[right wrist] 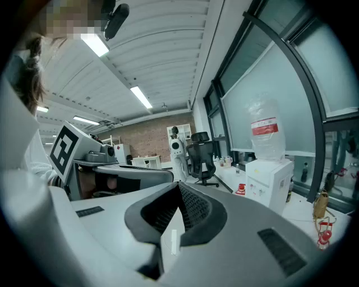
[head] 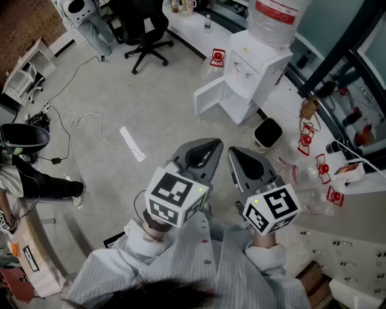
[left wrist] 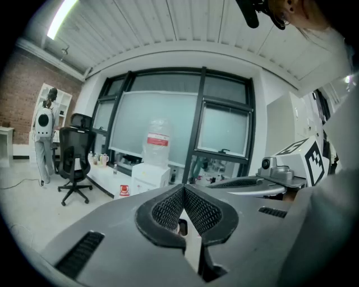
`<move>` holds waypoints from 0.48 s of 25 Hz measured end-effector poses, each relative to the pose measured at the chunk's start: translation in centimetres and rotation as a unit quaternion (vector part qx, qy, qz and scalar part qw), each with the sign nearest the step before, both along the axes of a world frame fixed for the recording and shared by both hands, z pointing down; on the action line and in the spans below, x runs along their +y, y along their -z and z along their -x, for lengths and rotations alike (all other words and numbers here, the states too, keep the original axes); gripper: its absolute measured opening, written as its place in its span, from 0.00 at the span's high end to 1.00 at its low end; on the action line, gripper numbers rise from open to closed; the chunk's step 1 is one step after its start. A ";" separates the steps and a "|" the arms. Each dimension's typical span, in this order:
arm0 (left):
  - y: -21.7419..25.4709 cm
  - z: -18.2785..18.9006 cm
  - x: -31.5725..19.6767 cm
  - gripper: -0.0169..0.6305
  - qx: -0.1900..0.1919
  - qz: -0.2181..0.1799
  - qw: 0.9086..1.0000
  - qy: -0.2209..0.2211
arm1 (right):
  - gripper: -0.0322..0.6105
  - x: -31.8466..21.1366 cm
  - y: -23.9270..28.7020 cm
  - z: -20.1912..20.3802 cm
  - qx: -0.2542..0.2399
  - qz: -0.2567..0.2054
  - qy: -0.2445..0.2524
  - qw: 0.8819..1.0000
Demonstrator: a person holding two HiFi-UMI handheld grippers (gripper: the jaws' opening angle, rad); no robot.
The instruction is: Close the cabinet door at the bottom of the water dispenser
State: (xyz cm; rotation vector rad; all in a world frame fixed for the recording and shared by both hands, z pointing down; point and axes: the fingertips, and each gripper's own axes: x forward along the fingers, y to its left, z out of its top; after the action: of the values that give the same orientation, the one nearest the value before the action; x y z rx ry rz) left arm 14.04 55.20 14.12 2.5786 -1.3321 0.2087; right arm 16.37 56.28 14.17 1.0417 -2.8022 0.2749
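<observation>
Two handheld grippers are held side by side over a grey floor (head: pixel 151 102), both aimed toward a white dispenser (head: pixel 256 63) that is set against the windows (head: pixel 329 27), well apart from them. The left gripper (head: pixel 211 146) is seen with its jaws pressed together at the tips and nothing pinched between them. The right gripper (head: pixel 235 153) is likewise closed tip to tip and empty. The door (head: pixel 210 99) at the dispenser's base is shown swung open, its white panel standing out to the left of the cabinet in the head view. A clear bottle (head: pixel 274 18) with a red label is mounted upside down on top of the dispenser. A small bin (head: pixel 266 133) is placed just beside the dispenser's base, on the near side. A black chair (head: pixel 146 30) is parked farther left, and a thin cable (head: pixel 90 124) is trailed across the floor, with a white strip (head: pixel 131 143) lying between it and the grippers. In both gripper views the dispenser is framed beyond the closed jaws.
</observation>
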 end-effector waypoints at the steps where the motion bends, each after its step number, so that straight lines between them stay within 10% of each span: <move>1: 0.0 -0.1 -0.1 0.96 0.002 0.002 1.000 0.001 | 0.93 -0.1 0.0 -0.1 -0.002 0.000 0.000 1.000; 12: -1.1 1.9 -1.4 0.96 0.004 0.023 1.000 0.019 | 0.93 -1.8 -1.1 0.3 -0.016 0.028 -0.006 0.999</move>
State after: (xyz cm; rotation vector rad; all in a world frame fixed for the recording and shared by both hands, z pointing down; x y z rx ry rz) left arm 12.11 53.80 15.26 2.5113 -1.3567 0.2208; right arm 16.02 54.43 15.24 1.0509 -2.8003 0.3720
